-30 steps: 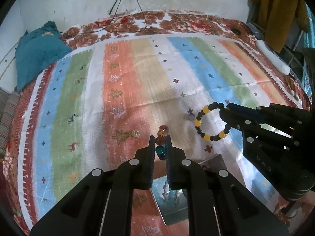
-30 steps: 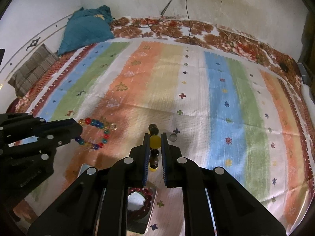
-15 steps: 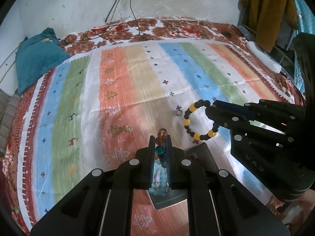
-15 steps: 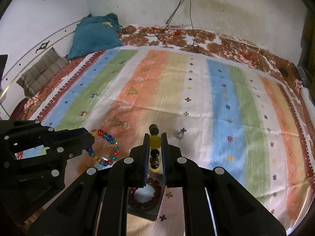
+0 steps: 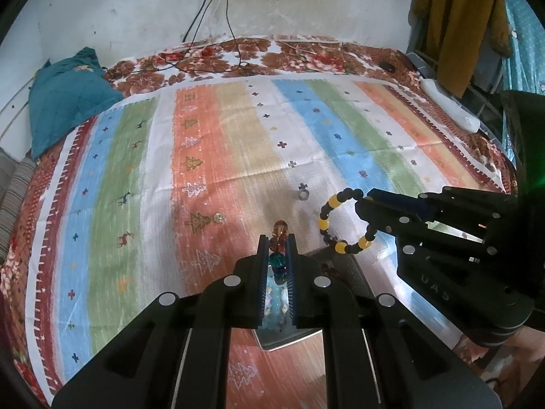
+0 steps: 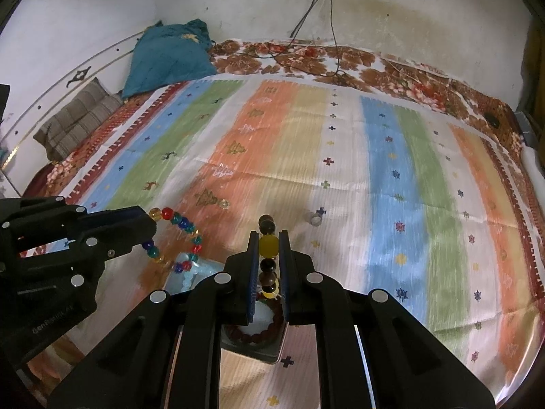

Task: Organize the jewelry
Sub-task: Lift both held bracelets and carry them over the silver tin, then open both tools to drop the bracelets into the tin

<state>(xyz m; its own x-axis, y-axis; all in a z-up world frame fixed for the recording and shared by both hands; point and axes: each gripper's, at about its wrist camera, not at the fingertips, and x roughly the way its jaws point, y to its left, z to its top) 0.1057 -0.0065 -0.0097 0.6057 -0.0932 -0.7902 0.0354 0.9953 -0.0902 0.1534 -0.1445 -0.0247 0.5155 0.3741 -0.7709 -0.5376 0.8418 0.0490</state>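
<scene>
My left fingers (image 5: 277, 255) pinch the multicoloured glass-bead bracelet (image 6: 177, 235); my right fingers (image 6: 268, 255) pinch the black-and-yellow bead bracelet (image 5: 340, 221), both raised over the grey box (image 5: 344, 266) for dropping in.

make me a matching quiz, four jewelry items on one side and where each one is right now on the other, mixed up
Items:
1. multicolored bead bracelet
2. black and yellow bracelet
3. dark red bracelet
4. silver ring

Places:
A. lying in the shiny tray
B. loose on the striped cloth
C. held in the right gripper
D. held in the left gripper

Pairs: 1-D, 2-C, 3-A, 4-B
</scene>
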